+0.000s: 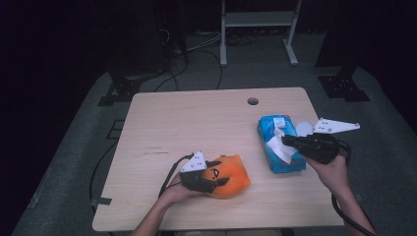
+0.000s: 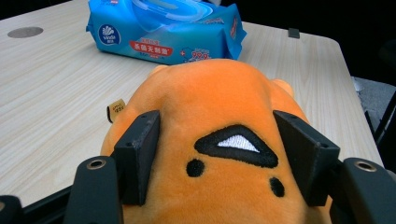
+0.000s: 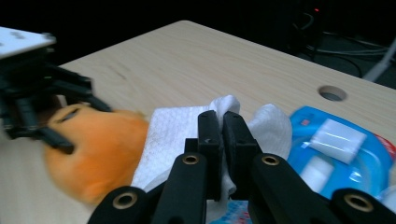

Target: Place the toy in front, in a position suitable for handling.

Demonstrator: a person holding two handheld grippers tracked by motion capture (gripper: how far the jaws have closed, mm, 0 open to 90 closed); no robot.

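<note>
the right gripper (image 3: 219,140) is seen with its two black jaws pressed together on a white wet wipe (image 3: 177,126), which is pinched between the pads and drawn up out of the blue plastic pack of wipes (image 1: 280,145). in the high view the wipe (image 1: 279,146) is stretched from the top opening of the pack to the jaw tips, and the pack is lain flat on the right part of the pale wooden table (image 1: 196,123). the left gripper (image 2: 219,161) is set partly open around an orange plush toy with black embroidered marks (image 2: 219,140); the soft body is pressed by both pads from either side. the toy (image 1: 228,176) is rested on the table near the front edge, well apart from the pack.
</note>
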